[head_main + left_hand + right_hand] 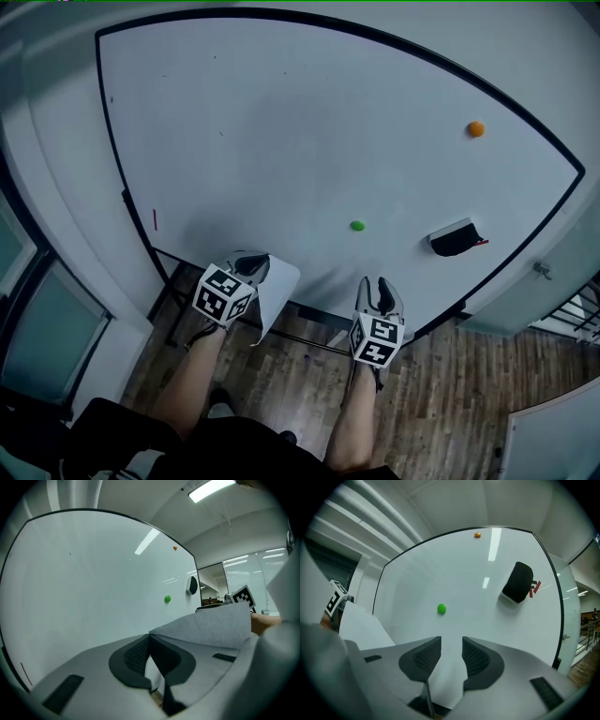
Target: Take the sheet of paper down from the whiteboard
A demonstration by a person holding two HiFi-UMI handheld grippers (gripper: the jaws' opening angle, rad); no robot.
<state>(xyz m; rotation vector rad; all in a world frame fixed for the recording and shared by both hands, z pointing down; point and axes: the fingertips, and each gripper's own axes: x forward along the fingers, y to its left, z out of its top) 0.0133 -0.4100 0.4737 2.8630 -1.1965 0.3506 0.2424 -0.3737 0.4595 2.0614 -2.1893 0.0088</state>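
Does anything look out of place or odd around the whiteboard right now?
Nothing looks damaged. The sheet of paper is off the whiteboard and curls loosely from the left gripper, which is shut on one edge. The green magnet and orange magnet pin nothing.

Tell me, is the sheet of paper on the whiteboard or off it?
Off. The sheet of paper is pinched in the shut left gripper, its free end curling loose in front of the whiteboard.
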